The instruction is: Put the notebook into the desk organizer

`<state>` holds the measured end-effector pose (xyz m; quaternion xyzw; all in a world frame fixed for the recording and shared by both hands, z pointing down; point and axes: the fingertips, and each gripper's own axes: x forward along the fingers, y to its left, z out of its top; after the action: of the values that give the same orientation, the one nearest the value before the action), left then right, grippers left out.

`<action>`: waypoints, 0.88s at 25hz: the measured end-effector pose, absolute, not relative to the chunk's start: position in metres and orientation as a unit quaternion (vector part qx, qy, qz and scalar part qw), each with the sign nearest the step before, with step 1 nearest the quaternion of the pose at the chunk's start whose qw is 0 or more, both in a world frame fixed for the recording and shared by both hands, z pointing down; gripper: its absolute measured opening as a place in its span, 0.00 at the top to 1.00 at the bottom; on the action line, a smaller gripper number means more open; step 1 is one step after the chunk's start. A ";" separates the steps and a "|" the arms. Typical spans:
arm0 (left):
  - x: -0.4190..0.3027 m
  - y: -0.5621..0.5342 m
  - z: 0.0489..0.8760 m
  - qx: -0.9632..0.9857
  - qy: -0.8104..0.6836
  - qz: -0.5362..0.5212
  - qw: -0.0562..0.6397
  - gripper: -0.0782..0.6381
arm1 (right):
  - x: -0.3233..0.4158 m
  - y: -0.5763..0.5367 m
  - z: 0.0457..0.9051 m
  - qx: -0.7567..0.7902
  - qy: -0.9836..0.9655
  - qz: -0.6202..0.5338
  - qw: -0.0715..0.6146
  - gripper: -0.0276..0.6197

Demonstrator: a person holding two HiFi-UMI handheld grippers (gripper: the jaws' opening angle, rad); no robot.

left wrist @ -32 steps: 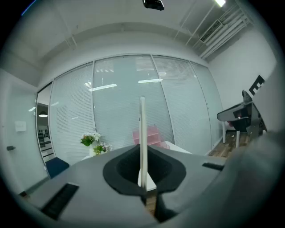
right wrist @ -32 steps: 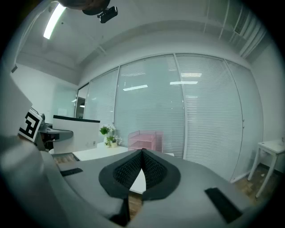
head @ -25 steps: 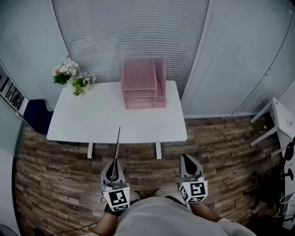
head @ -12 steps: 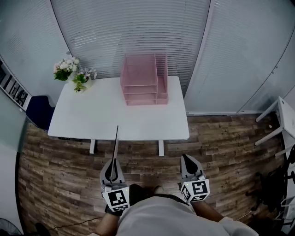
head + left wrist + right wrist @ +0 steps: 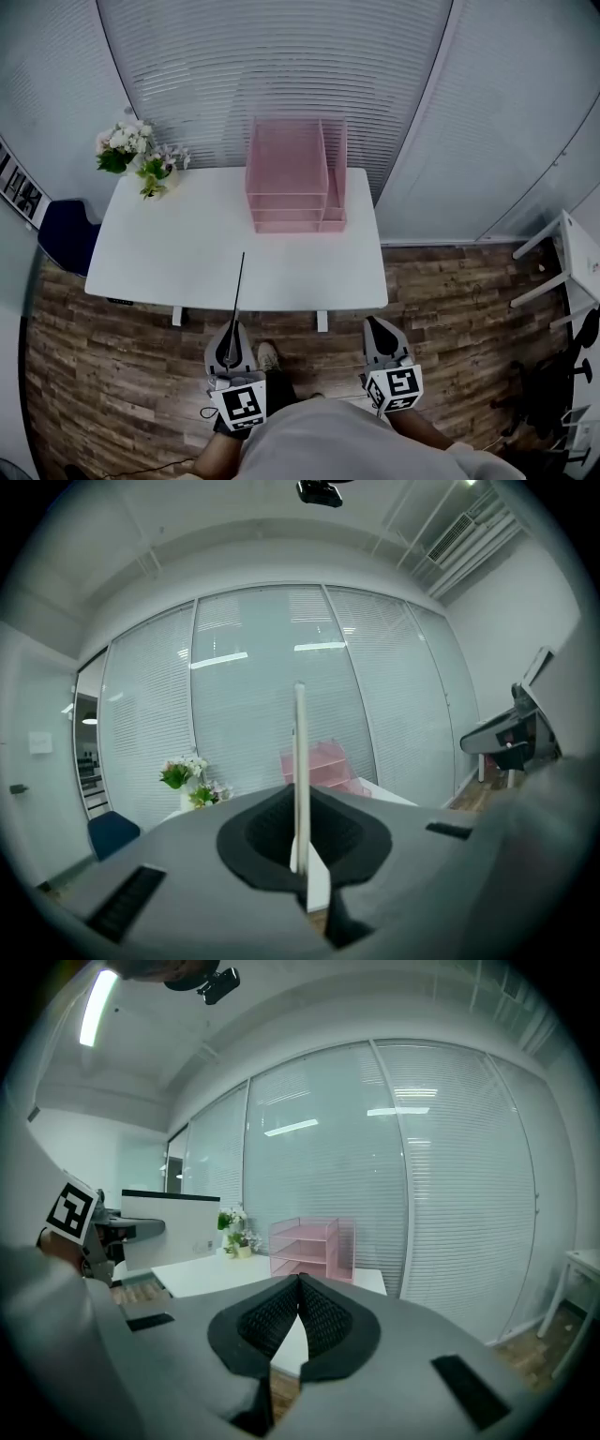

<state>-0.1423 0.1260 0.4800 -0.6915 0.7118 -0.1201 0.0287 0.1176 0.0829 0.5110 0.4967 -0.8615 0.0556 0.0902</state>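
Note:
I hold a thin notebook (image 5: 237, 295) upright and edge-on in my left gripper (image 5: 231, 332), which is shut on its lower edge. It shows as a narrow white strip (image 5: 300, 761) between the jaws of the left gripper (image 5: 302, 862), and as a white panel (image 5: 171, 1219) in the right gripper view. The pink mesh desk organizer (image 5: 292, 178) stands at the back of the white desk (image 5: 187, 253), well ahead of both grippers; the same organizer (image 5: 309, 1246) also shows in the right gripper view. My right gripper (image 5: 376, 325) is shut with nothing in it (image 5: 300, 1283).
A vase of flowers (image 5: 136, 155) stands at the desk's back left corner. A blue chair (image 5: 58, 236) is left of the desk, a white rack (image 5: 562, 253) and a dark chair (image 5: 553, 375) to the right. Blinds-covered glass walls stand behind the desk. The floor is wood plank.
The desk and organizer have come closer and look larger, and a foot now shows between the grippers. Both grippers keep their pose, the notebook still held.

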 end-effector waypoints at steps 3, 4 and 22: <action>-0.155 0.087 0.473 -0.704 0.699 -0.123 0.029 0.87 | 0.101 0.052 0.504 0.508 -0.855 0.050 0.097 0.94; -0.161 0.074 0.470 -0.708 0.694 -0.127 0.028 0.87 | 0.095 0.040 0.501 0.512 -0.852 0.048 0.098 0.94; -0.167 -0.134 0.403 -0.689 0.625 -0.257 0.260 0.87 | 0.046 -0.087 0.496 0.541 -0.834 0.061 0.092 0.94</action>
<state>-0.1670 -0.1339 0.4033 -0.6892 0.6252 -0.2575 0.2604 0.0463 -0.0866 0.4960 0.5412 -0.8336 0.0606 0.0922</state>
